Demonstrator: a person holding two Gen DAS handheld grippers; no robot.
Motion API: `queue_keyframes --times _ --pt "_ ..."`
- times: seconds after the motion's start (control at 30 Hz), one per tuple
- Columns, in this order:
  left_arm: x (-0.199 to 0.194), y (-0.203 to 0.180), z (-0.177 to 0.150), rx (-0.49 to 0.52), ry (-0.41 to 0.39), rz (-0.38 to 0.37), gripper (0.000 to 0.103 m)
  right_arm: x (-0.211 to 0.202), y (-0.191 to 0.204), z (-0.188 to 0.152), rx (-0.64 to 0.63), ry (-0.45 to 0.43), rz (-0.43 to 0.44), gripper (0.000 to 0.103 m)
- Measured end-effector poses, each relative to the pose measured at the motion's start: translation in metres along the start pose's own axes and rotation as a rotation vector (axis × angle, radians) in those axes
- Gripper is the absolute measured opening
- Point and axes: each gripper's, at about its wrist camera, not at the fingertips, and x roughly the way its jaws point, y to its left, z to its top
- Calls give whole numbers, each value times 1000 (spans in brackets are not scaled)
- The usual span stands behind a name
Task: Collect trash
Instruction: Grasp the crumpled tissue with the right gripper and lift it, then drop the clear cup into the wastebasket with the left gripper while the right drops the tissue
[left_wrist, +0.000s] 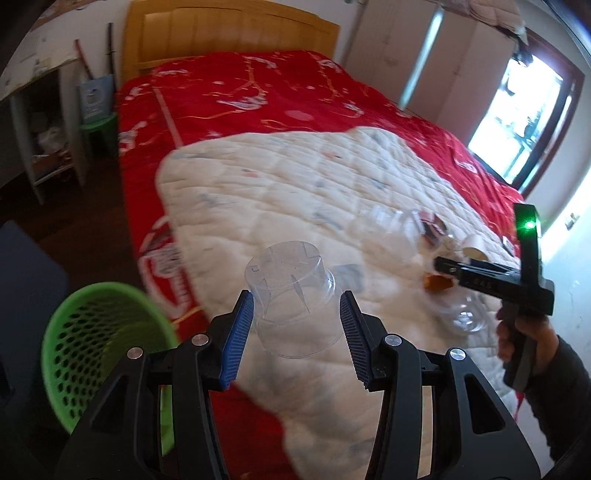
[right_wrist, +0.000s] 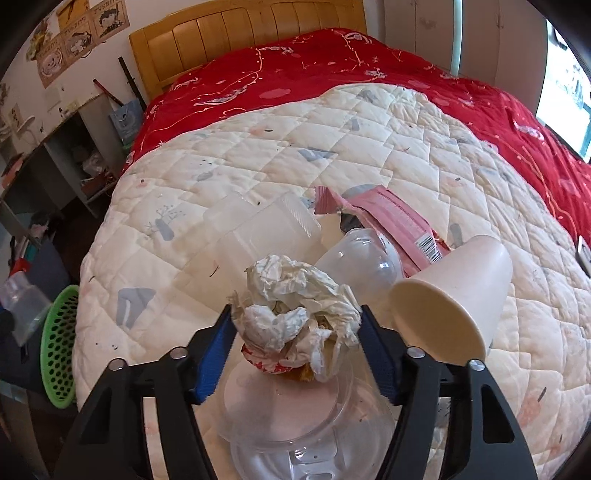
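Note:
My left gripper (left_wrist: 297, 306) is shut on a clear plastic cup (left_wrist: 293, 295) and holds it in the air over the bed's near corner, right of the green mesh basket (left_wrist: 99, 339). My right gripper (right_wrist: 297, 325) is shut on a crumpled white paper wad (right_wrist: 295, 310) with a red-and-orange wrapper under it, above a clear dome lid (right_wrist: 306, 424). The right gripper also shows in the left wrist view (left_wrist: 448, 267), low over the trash pile. On the white quilt (right_wrist: 258, 155) lie a cream cup (right_wrist: 458, 291), a clear cup (right_wrist: 358, 258), a clear lidded box (right_wrist: 258, 225) and a pink wrapper (right_wrist: 391, 218).
The bed has a red cover (right_wrist: 314, 70) and a wooden headboard (right_wrist: 240, 37). The green basket (right_wrist: 59, 350) stands on the dark floor at the bed's left side. A shelf unit (left_wrist: 40, 136) and a green stool (left_wrist: 98, 129) stand by the left wall. A window (left_wrist: 517, 122) is at right.

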Motion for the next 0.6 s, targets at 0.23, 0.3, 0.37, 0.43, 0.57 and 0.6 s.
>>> queue_keyframes --times 0.23,0.3,0.37,0.43,0.57,0.6 --pt "-27 49 -17 -43 -19 127 48 -24 13 -6 -30 -38 -8 57" --pt "-33 66 -25 -69 -14 162 48 -36 21 -8 -42 -53 10 57" --pt "-37 82 -33 -98 -2 188 48 -47 30 -11 -56 -65 32 57" --pt "-41 96 -40 -125 9 216 48 -59 45 -14 -76 -76 61 57" --pt "-45 121 -54 -160 38 273 48 -77 77 -19 -118 -91 120 57" --pt "-45 127 -58 -167 44 284 48 -79 85 -20 -127 -92 131 57"
